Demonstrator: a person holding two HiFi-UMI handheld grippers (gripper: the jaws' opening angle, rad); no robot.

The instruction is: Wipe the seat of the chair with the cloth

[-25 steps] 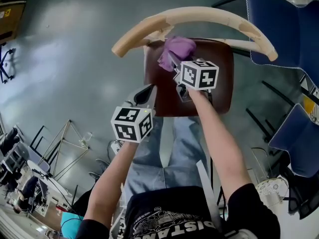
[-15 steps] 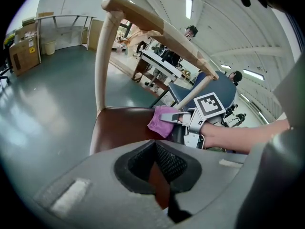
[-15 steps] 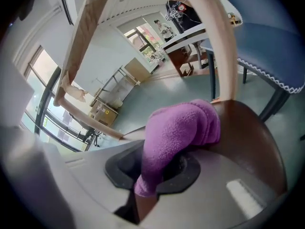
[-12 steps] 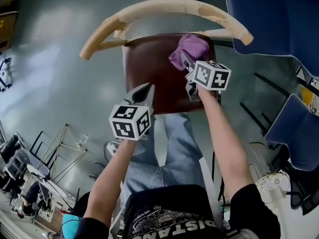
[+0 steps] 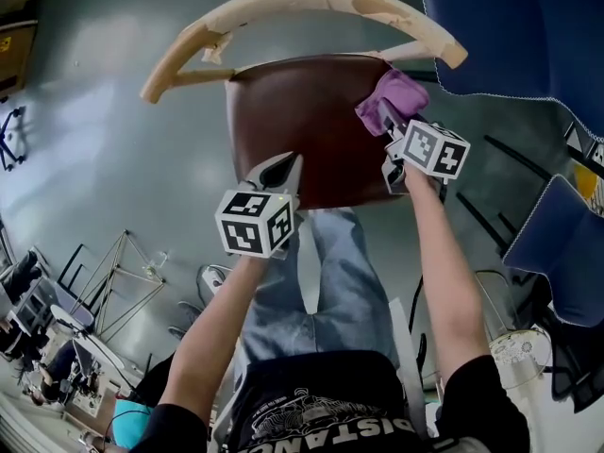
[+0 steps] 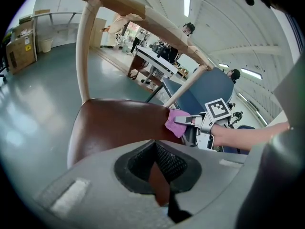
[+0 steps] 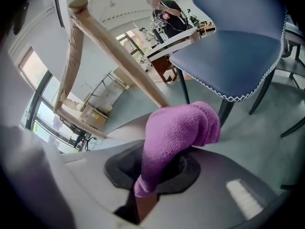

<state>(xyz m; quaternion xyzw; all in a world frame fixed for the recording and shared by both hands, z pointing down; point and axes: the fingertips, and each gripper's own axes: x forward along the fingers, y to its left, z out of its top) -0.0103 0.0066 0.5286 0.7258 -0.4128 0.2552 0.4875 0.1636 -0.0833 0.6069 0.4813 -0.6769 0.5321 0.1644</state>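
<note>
The chair's brown seat [image 5: 302, 121] lies below me, with its curved pale wooden back [image 5: 302, 3] at the far side. A purple cloth [image 5: 392, 97] rests on the seat's far right corner, and my right gripper [image 5: 389, 119] is shut on it. In the right gripper view the cloth [image 7: 178, 137] bulges out of the jaws, hiding their tips. The left gripper view shows the seat [image 6: 114, 123], the cloth [image 6: 175, 123] and the right gripper [image 6: 189, 122] at the seat's right edge. My left gripper [image 5: 278, 170] hovers over the seat's front edge, shut and holding nothing.
Blue padded chairs [image 5: 510, 36] [image 5: 557, 253] stand close on the right, one just behind the cloth [image 7: 238, 42]. My jeans-clad legs [image 5: 321, 272] are at the seat's front. A metal folding frame [image 5: 123, 281] stands on the grey floor at left. People [image 7: 164, 11] are far off.
My right gripper has dragged the cloth rightward across the seat, from the back middle to the far right corner. The left gripper has stayed at the front edge.
</note>
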